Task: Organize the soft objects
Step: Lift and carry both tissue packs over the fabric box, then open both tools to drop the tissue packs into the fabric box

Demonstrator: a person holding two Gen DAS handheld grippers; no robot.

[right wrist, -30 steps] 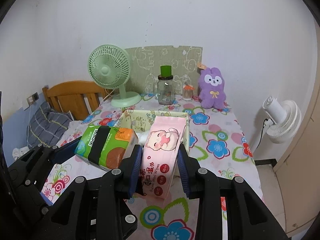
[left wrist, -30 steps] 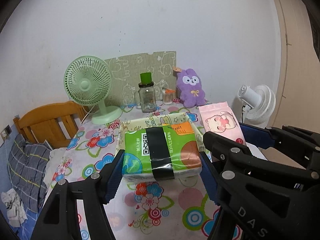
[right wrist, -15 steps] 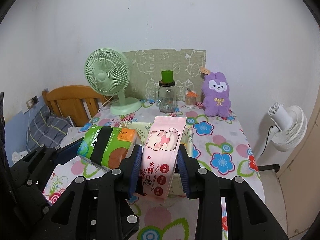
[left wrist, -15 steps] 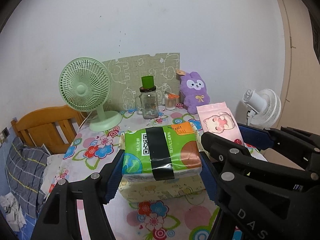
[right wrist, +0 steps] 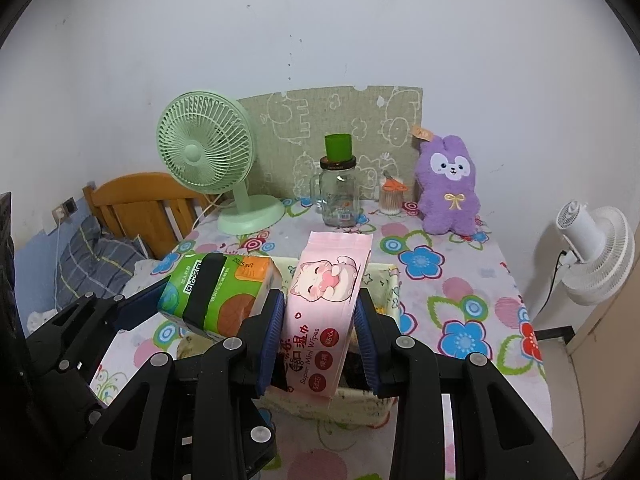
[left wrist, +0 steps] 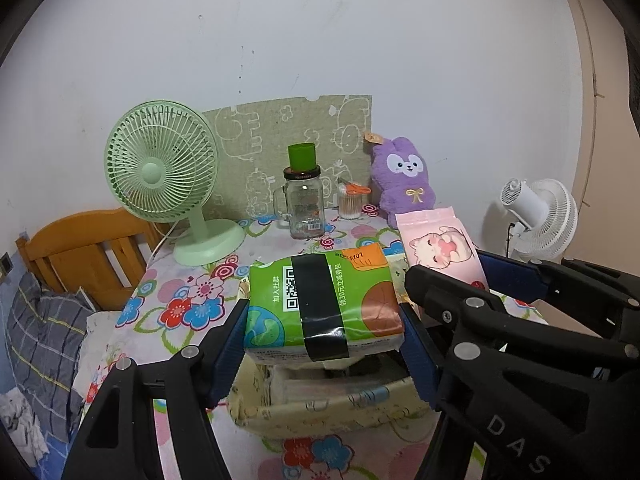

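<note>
My left gripper point(left wrist: 322, 320) is shut on a green tissue pack point(left wrist: 320, 304) with a black band, held just above a pale yellow fabric basket point(left wrist: 320, 408). My right gripper point(right wrist: 320, 312) is shut on a pink wet-wipes pack point(right wrist: 324, 304) with a cartoon cat, held over the same basket point(right wrist: 384, 280). The two packs are side by side: the pink pack shows in the left wrist view point(left wrist: 440, 244), the green pack in the right wrist view point(right wrist: 216, 292). A purple plush rabbit point(right wrist: 448, 188) sits at the back right of the table.
A flowered tablecloth point(right wrist: 460, 292) covers the table. At the back stand a green desk fan point(right wrist: 208, 152), a glass jar with a green cup point(right wrist: 338, 192), a small swab jar point(right wrist: 392, 198) and a patterned board point(right wrist: 340, 128). A wooden bed point(right wrist: 136, 200) is left, a white fan point(right wrist: 596, 248) right.
Both grippers have moved forward and down with their packs. The basket has come closer and now lies directly under both packs.
</note>
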